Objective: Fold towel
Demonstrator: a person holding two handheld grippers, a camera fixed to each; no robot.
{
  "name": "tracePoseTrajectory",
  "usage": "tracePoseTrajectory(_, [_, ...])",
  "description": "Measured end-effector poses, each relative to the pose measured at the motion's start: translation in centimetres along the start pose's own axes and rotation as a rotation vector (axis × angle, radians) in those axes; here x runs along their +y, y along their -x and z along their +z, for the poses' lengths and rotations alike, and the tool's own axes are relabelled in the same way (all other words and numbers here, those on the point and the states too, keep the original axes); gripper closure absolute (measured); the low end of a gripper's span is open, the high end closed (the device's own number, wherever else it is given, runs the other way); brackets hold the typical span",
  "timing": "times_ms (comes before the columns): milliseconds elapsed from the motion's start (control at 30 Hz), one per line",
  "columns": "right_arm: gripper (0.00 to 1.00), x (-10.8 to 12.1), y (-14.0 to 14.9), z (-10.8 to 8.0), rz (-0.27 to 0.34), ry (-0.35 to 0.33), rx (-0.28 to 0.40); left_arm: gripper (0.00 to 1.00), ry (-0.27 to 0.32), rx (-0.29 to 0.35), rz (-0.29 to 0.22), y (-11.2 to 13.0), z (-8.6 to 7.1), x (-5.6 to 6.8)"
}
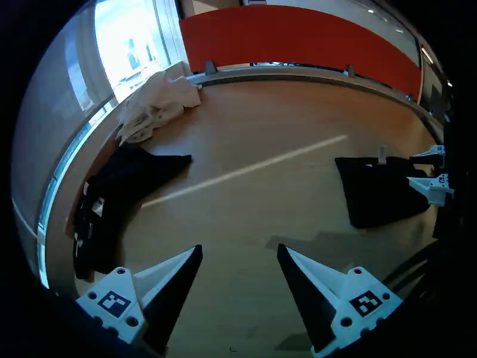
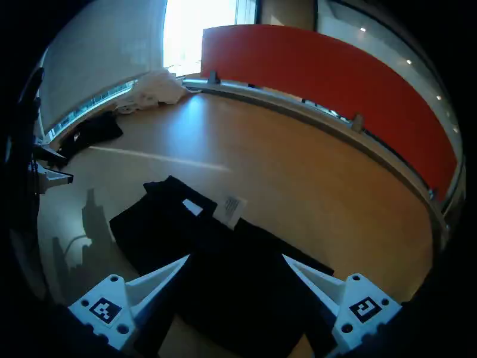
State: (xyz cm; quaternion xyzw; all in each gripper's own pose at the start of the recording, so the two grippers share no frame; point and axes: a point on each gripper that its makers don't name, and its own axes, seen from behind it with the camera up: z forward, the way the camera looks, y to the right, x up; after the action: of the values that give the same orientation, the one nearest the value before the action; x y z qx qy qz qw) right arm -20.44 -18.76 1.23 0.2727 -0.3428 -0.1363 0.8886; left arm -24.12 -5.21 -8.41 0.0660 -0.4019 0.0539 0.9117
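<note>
A black towel (image 2: 179, 238) lies partly folded on the wooden table, with two white tags (image 2: 231, 209) near its far edge. My right gripper (image 2: 237, 258) hovers low over its near part, jaws wide apart, the cloth lying between and beneath the fingers. In the left gripper view the same towel (image 1: 378, 188) sits at the right, with the right gripper (image 1: 434, 170) at its edge. My left gripper (image 1: 239, 249) stands open above bare wood, well clear of the towel, with nothing between its fingers.
A heap of black cloth (image 1: 119, 191) lies at the table's left edge, and a white bundle (image 1: 155, 104) sits in the far corner by the window. An orange partition (image 1: 298, 39) runs behind the table's raised back rim (image 1: 286, 74). Bare wood (image 1: 256, 197) spreads across the middle.
</note>
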Motion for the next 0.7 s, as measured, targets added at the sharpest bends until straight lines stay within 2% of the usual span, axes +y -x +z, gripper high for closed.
tracePoseTrajectory(700, [0.00,1.8,-0.4,1.5,-0.006,0.033,-0.012,0.07,0.002,-0.005,0.004,0.2,0.4,-0.3])
